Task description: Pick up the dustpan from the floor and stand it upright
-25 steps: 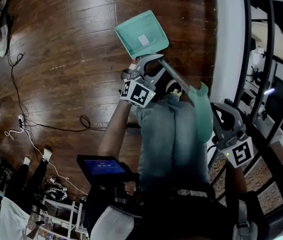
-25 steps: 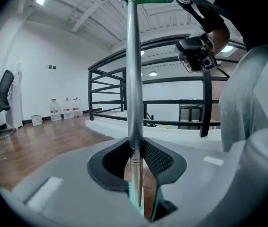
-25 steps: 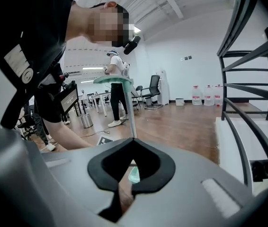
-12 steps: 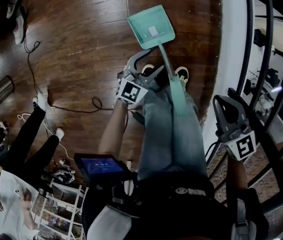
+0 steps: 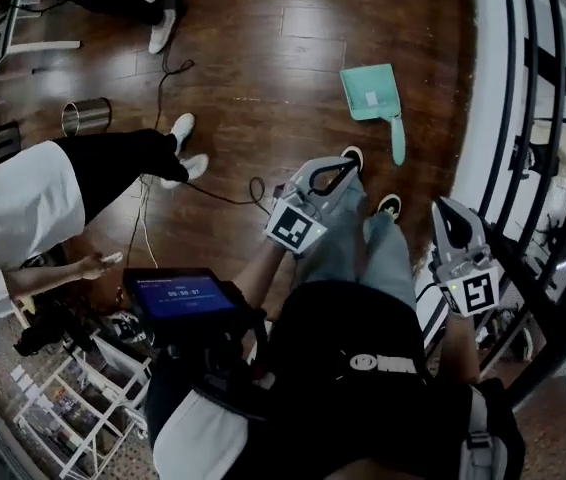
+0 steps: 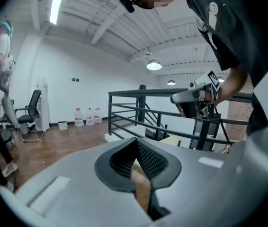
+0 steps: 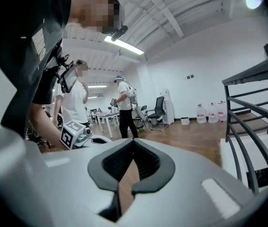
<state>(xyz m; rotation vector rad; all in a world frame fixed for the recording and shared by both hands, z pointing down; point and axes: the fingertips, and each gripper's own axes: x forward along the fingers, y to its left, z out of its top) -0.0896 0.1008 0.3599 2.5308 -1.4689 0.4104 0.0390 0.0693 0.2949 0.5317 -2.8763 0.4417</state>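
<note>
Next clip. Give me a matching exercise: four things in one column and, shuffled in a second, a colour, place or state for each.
Things
1. dustpan
2. right tongs
3. bin
4. tablet

Descriptions
A. shut, empty
B. silver, on the floor at the head view's left
C. teal, on the floor near the railing
D. screen lit blue

Pairs: 1-C, 2-A, 3-B, 4-D
</note>
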